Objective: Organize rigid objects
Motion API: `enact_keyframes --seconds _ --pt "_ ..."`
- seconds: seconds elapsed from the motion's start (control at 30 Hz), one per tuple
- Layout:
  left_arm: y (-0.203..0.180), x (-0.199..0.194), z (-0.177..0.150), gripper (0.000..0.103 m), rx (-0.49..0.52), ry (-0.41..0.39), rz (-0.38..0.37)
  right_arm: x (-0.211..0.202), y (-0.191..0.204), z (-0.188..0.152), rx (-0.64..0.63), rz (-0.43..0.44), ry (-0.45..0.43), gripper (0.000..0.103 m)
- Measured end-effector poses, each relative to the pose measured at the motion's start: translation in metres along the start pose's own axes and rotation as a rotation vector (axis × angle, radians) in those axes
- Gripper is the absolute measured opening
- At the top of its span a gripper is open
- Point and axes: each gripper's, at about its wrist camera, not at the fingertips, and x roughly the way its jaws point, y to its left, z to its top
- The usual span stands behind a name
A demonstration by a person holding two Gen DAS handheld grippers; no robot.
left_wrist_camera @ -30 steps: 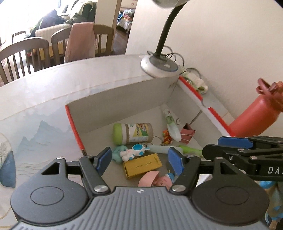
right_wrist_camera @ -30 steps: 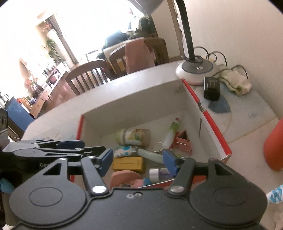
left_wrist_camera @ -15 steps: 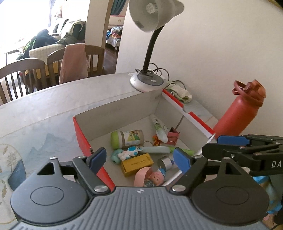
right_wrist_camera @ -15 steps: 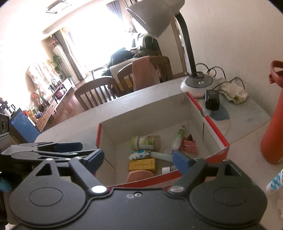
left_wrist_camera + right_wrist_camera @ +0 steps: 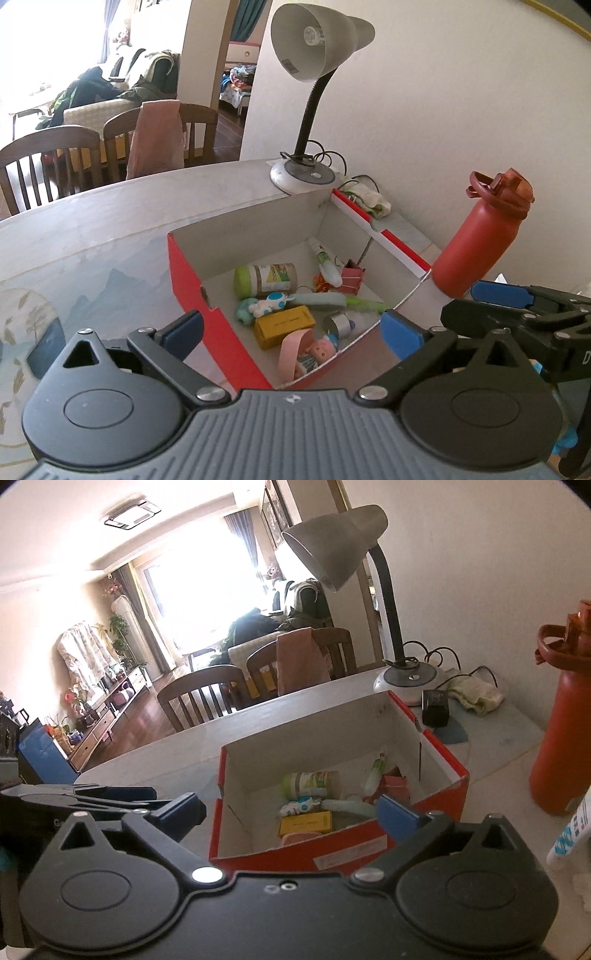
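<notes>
Lying beyond opening jaws, seemingly: box [image 5: 192, 273]

My right view's near box wall [image 5: 332, 843] hides the doll [image 5: 317, 352] and most of the pink case [image 5: 299, 836]. The red bottle [image 5: 561, 738] is cut by the frame edge. I can't read the jar [image 5: 267, 278] label. The left view crops the right gripper [image 5: 535, 317].

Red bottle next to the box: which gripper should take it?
Right, probably. The red bottle stands beside the box's right wall, on the right gripper's side; the left gripper would have to cross it. Both sets of jaws are opening, holding nothing.
</notes>
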Motion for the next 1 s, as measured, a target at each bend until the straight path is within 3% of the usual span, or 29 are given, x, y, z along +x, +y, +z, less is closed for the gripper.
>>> enact_keyframes --seconds 0.3,1.0 --pt "-0.002 -0.022 -0.012 0.102 0.037 -0.043 0.025 -0.011 0.008 -0.012 0.025 -0.007 -0.002 0.102" --pt "0.006 -0.028 -0.024 0.102 0.032 -0.016 -0.003 -0.016 0.025 -0.025 0.027 -0.019 0.013 0.102"
